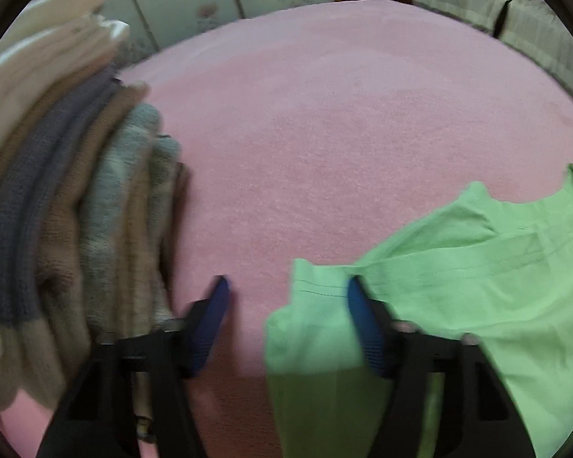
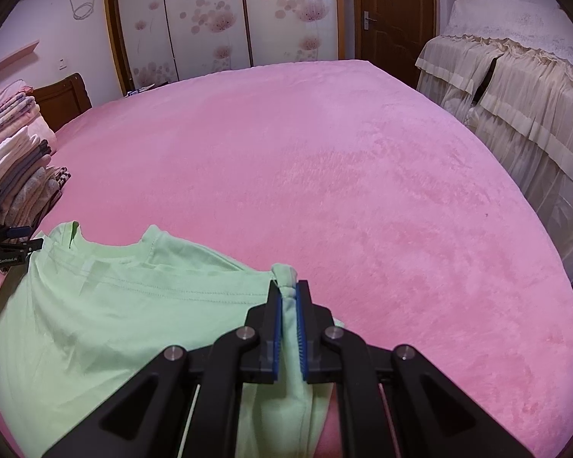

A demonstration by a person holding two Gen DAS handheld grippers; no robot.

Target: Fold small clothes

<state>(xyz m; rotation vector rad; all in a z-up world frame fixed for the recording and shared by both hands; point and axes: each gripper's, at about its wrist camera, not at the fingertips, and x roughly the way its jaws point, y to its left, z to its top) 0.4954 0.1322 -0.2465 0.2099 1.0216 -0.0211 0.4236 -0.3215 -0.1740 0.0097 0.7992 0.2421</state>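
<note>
A light green T-shirt (image 2: 114, 305) lies on the pink bed cover, collar toward the far side. My right gripper (image 2: 289, 290) is shut on a bunched part of the shirt's right edge, probably a sleeve, with cloth squeezed between the blue pads. In the left wrist view my left gripper (image 1: 286, 286) is open, its jaws wide apart just above the bed. A sleeve of the green T-shirt (image 1: 458, 274) lies between its jaws against the right finger (image 1: 363, 316). The left gripper also shows at the left edge of the right wrist view (image 2: 7, 240), beside the shirt's left shoulder.
A stack of folded clothes (image 1: 57, 210) stands close on the left of the left gripper, also seen in the right wrist view (image 2: 23, 175). The pink bed cover (image 2: 324, 171) stretches far ahead. A lace-draped piece of furniture (image 2: 515, 87) stands at the right, wardrobe doors behind.
</note>
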